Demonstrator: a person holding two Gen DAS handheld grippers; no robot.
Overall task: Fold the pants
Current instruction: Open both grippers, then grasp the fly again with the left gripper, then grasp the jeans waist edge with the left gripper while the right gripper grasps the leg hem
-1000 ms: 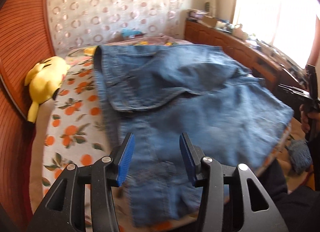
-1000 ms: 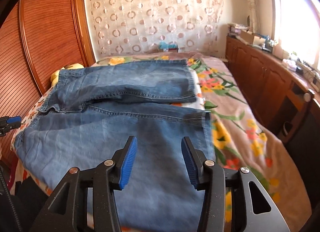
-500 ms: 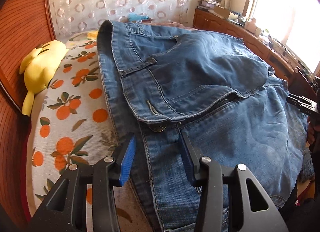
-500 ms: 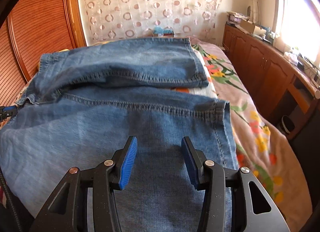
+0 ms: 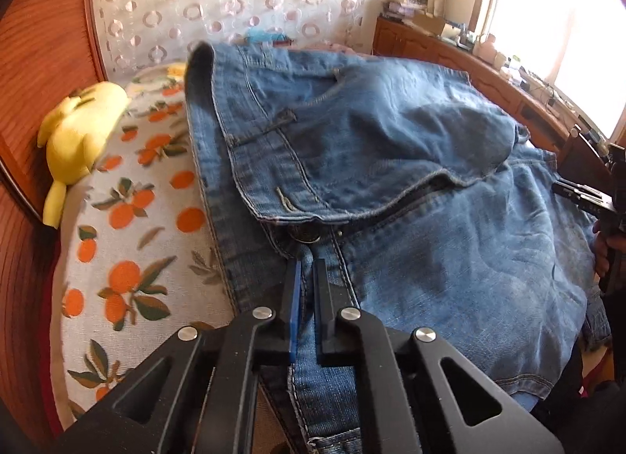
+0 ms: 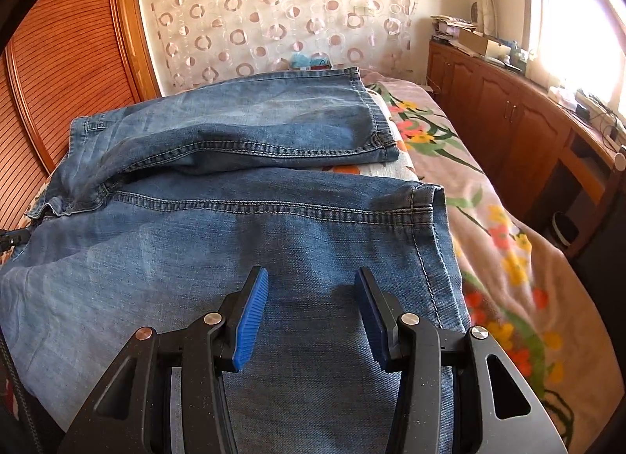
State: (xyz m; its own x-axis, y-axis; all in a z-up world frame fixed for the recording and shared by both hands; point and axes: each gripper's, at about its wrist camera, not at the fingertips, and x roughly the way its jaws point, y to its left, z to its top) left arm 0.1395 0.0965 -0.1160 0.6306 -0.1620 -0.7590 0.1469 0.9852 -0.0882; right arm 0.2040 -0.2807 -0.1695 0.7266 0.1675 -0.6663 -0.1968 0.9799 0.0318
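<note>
Blue denim pants [image 5: 391,164] lie spread across the bed, waist toward the left, legs toward the right. My left gripper [image 5: 307,270] is shut on the waistband just below the metal button [image 5: 306,234]. In the right wrist view the two legs [image 6: 250,235] lie side by side with their hems at the right. My right gripper [image 6: 311,297] is open and empty, low over the near leg, a little left of its hem [image 6: 426,219]. The right gripper also shows at the right edge of the left wrist view [image 5: 587,200].
A yellow plush toy [image 5: 78,133] lies at the bed's left edge against the wooden wall panel [image 6: 58,82]. The orange-print sheet [image 5: 129,243] and a floral blanket [image 6: 489,227] cover the bed. Wooden cabinets [image 6: 508,117] run along the window side.
My left gripper moved forward to the waistband and closed on it below the button. My right gripper moved forward and lower over the near leg and stayed open.
</note>
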